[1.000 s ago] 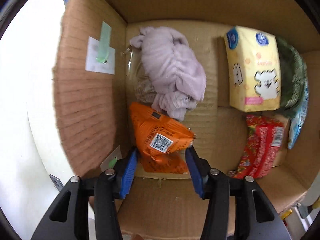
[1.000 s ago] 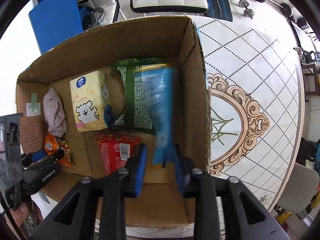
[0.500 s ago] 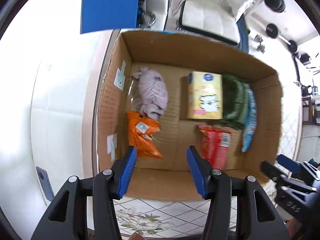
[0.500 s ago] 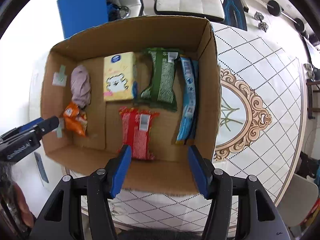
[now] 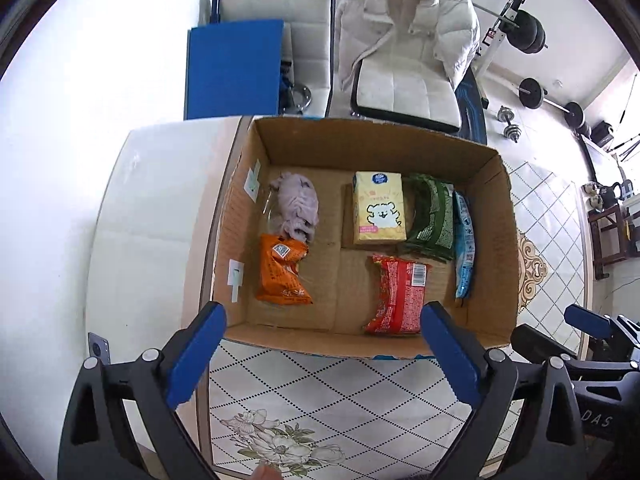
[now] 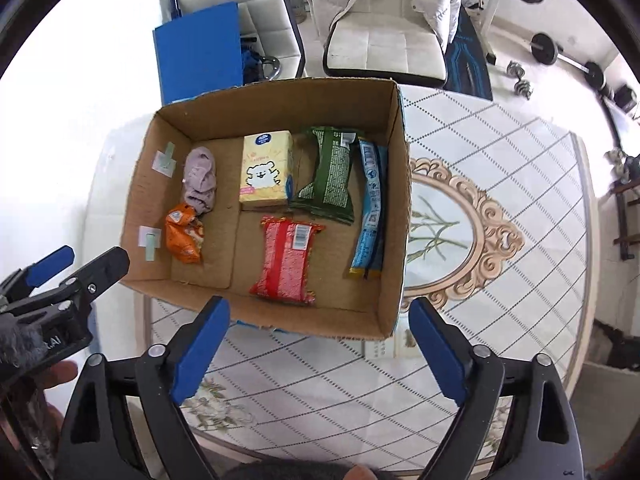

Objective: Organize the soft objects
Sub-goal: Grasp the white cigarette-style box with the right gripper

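An open cardboard box (image 5: 496, 216) (image 6: 400, 184) stands on the table. Inside lie a lilac cloth (image 5: 296, 204) (image 6: 200, 180), an orange snack bag (image 5: 280, 272) (image 6: 184, 236), a yellow tissue pack (image 5: 378, 212) (image 6: 266, 172), a green bag (image 5: 432, 216) (image 6: 330, 176), a blue packet (image 5: 464, 236) (image 6: 370, 204) and a red bag (image 5: 398, 296) (image 6: 286, 260). My left gripper (image 5: 322, 352) is open and empty, above the box's near edge. My right gripper (image 6: 320, 344) is open and empty, also raised over the near edge.
The table top (image 6: 500, 280) is white with a tile pattern and an ornate medallion (image 6: 452, 236). A white chair with a jacket (image 5: 404, 40) and a blue board (image 5: 232, 68) stand behind the box. Dumbbells (image 5: 532, 92) lie on the floor at the right.
Both grippers let go of their packets, opened wide and pulled up and back out of the box. The orange bag and blue packet now lie in the box.
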